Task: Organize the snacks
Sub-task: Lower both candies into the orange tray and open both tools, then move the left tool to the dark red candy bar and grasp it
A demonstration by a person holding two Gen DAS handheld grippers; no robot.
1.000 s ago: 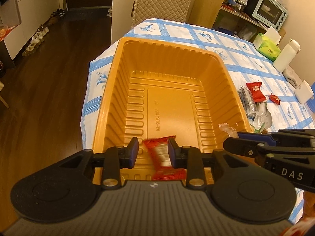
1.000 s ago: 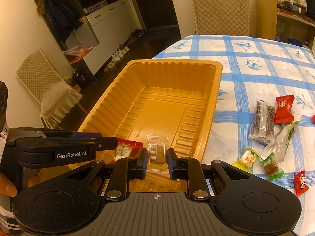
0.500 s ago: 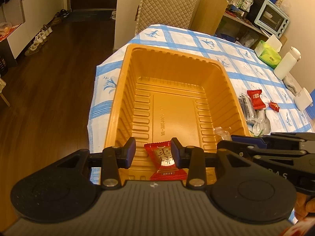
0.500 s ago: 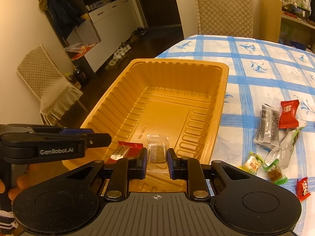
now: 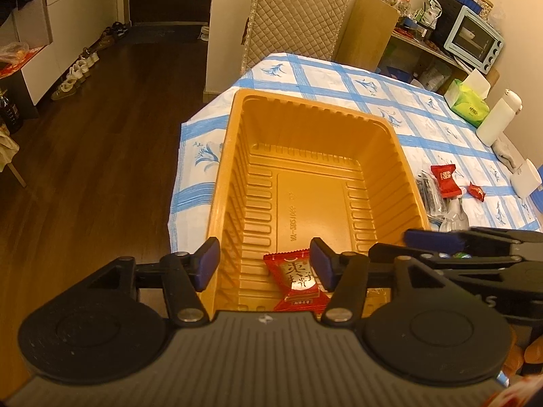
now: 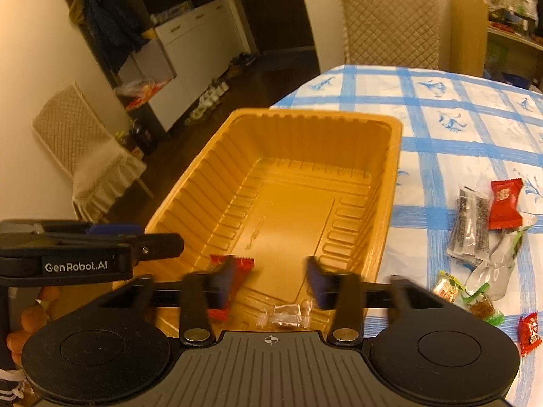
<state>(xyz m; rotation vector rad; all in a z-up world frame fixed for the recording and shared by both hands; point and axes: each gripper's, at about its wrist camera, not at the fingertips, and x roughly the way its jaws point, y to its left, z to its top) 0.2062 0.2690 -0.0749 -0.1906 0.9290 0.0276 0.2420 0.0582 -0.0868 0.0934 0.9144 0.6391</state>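
Snacks are being dropped into the orange tray (image 5: 315,156) on the desk (image 6: 441,129). On the left, the left gripper (image 5: 264,261) is opening, its jaws spread, and the red packet (image 5: 298,281) lies free on the tray floor. The right gripper (image 6: 268,281) is opening too, with the clear-wrapped candy (image 6: 285,315) released below it. Both should be lifted straight up, clear of the wrappers, before the loose snacks (image 6: 485,224) at right are approached.
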